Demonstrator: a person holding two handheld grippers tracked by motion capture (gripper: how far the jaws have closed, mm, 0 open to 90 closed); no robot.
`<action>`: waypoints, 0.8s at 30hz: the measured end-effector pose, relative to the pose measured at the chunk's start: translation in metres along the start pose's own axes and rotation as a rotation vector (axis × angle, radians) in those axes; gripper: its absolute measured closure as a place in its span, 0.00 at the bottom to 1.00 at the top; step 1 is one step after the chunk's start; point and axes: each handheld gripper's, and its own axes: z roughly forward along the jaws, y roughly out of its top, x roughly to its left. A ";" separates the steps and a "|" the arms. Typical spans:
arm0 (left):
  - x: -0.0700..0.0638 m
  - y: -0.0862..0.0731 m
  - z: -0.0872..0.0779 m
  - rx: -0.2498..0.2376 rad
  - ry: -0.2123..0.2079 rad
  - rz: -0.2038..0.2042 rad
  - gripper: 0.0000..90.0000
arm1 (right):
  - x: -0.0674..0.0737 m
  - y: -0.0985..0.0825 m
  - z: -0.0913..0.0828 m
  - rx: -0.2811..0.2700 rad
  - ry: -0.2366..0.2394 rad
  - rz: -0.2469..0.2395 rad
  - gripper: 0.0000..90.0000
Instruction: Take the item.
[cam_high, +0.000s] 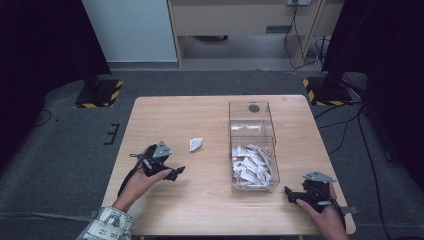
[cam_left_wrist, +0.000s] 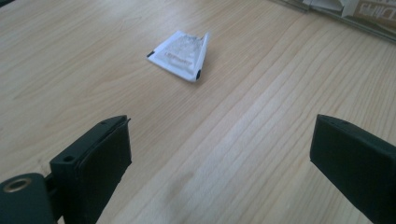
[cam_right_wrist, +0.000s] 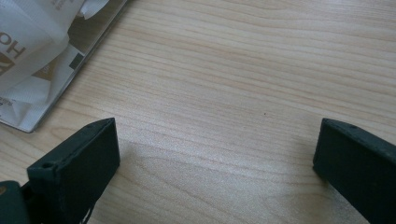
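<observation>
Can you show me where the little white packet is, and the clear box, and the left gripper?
Packet (cam_left_wrist: 181, 55), left gripper view, middle of its printed face.
Clear box (cam_high: 252, 121), high view, its bare far wall.
Left gripper (cam_high: 179, 171), high view, between its fingertips.

small white printed sachet (cam_high: 195, 144), crumpled, one corner curled up, lying loose mid-tabletop (cam_high: 165, 115), well off every edge, slightly nearer the far edge

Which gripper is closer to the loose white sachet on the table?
Left. The left gripper sits just short of the sachet, fingers open toward it; the right gripper is beyond the clear box, by the table's near edge.
</observation>
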 end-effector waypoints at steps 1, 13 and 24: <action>0.002 -0.003 -0.001 0.000 0.001 -0.006 0.05 | 0.000 0.000 0.000 0.000 0.000 0.000 0.01; 0.023 -0.041 -0.009 0.046 0.058 -0.088 0.05 | 0.000 0.000 0.000 0.000 0.000 -0.001 0.01; 0.027 -0.057 0.001 0.081 0.051 -0.126 0.02 | 0.000 0.000 0.000 0.000 0.000 0.000 0.01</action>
